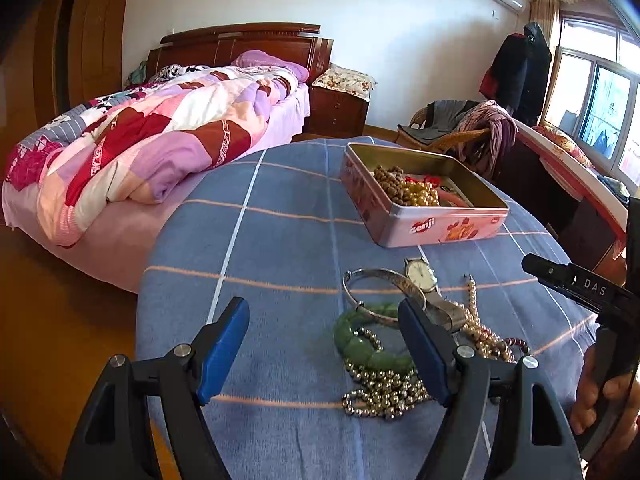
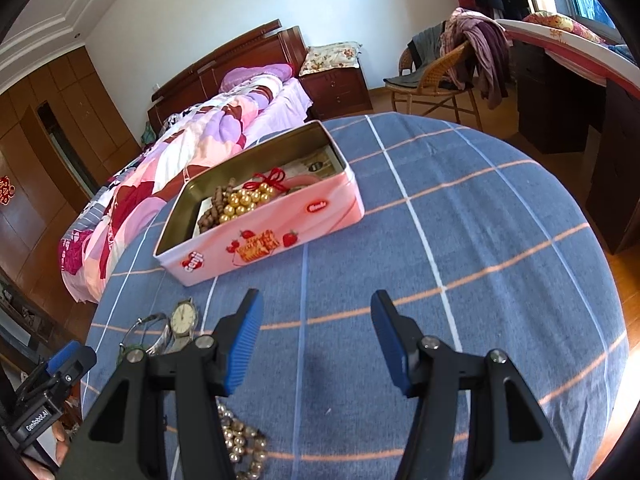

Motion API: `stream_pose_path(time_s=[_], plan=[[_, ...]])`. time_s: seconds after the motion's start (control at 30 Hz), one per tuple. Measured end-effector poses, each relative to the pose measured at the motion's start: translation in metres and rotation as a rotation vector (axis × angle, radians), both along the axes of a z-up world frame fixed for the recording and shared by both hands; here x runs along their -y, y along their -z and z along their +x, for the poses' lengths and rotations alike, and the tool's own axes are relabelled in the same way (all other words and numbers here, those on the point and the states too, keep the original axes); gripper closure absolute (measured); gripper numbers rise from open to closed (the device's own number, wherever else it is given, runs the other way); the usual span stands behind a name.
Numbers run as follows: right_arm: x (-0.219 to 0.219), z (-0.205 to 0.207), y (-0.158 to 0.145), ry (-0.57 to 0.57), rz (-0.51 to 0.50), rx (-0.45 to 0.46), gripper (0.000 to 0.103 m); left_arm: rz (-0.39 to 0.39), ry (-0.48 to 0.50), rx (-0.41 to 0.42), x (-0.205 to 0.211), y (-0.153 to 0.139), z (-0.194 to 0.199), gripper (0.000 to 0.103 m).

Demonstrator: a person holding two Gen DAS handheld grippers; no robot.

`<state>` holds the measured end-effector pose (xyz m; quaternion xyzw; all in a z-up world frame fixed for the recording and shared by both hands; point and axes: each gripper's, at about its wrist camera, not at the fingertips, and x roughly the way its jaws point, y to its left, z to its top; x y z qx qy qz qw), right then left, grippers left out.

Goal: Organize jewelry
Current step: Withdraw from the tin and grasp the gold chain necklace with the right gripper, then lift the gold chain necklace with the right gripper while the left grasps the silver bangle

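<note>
Though both grippers' jaws wide and empty, green bangle [image 1: 360, 346] half behind left gripper [image 1: 324, 344].

A blue checked tablecloth [image 1: 280, 240] carries a pink tin [image 1: 420, 216], watch [image 1: 420, 274], bangles and bead strings.

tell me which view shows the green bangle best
The left wrist view: the green bangle lies nearly whole on the cloth. The right wrist view shows only a green sliver behind its own hand-held gripper.

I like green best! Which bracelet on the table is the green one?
The chunky green bangle beside the left gripper. The silver bangle behind it is thin metal, and the other strands are beads.
</note>
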<state>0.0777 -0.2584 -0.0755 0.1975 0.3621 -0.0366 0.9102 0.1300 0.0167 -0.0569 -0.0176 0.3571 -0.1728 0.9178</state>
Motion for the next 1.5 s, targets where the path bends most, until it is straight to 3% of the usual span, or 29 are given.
stream_pose_path(time_s=[0.3, 0.47, 0.7, 0.97, 1.03, 1.07, 1.1, 1.13, 1.23, 1.3, 1.37, 1.5], plan=[[-0.013, -0.006, 0.000, -0.035, -0.019, -0.011, 0.043, -0.010, 0.030, -0.010, 0.005, 0.003, -0.005, 0.026], [-0.028, -0.005, 0.006, -0.118, -0.001, -0.048, 0.043, -0.003, 0.024, -0.012, 0.004, 0.004, -0.006, 0.026], [-0.074, 0.005, 0.016, -0.290, -0.106, -0.135, 0.045, -0.029, -0.007, -0.038, -0.006, 0.004, 0.002, 0.026], [-0.096, 0.011, 0.019, -0.358, -0.243, -0.166, 0.045, -0.057, -0.029, -0.055, -0.013, 0.006, 0.006, 0.026], [-0.106, 0.012, 0.021, -0.373, -0.333, -0.182, 0.049, -0.059, -0.026, -0.054, -0.013, 0.005, 0.006, 0.026], [-0.108, 0.013, 0.019, -0.388, -0.350, -0.177, 0.059, -0.060, -0.027, -0.053, -0.014, 0.005, 0.006, 0.026], [-0.109, 0.013, 0.019, -0.409, -0.344, -0.172, 0.078, -0.063, -0.028, -0.053, -0.014, 0.004, 0.006, 0.026], [-0.109, 0.012, 0.018, -0.412, -0.350, -0.171, 0.084, -0.065, -0.028, -0.053, -0.015, 0.004, 0.006, 0.026], [-0.094, 0.014, 0.019, -0.396, -0.254, -0.163, 0.087, -0.068, -0.029, -0.049, -0.017, 0.003, 0.005, 0.026], [-0.073, 0.016, 0.018, -0.362, -0.121, -0.148, 0.091, -0.071, -0.028, -0.047, -0.017, 0.003, 0.005, 0.026], [-0.048, 0.012, 0.013, -0.326, 0.022, -0.095, 0.094, -0.073, -0.027, -0.048, -0.017, 0.004, 0.006, 0.026], [-0.018, 0.005, 0.001, -0.263, 0.149, -0.009, 0.094, -0.091, -0.025, -0.068, -0.016, 0.007, 0.010, 0.026]])
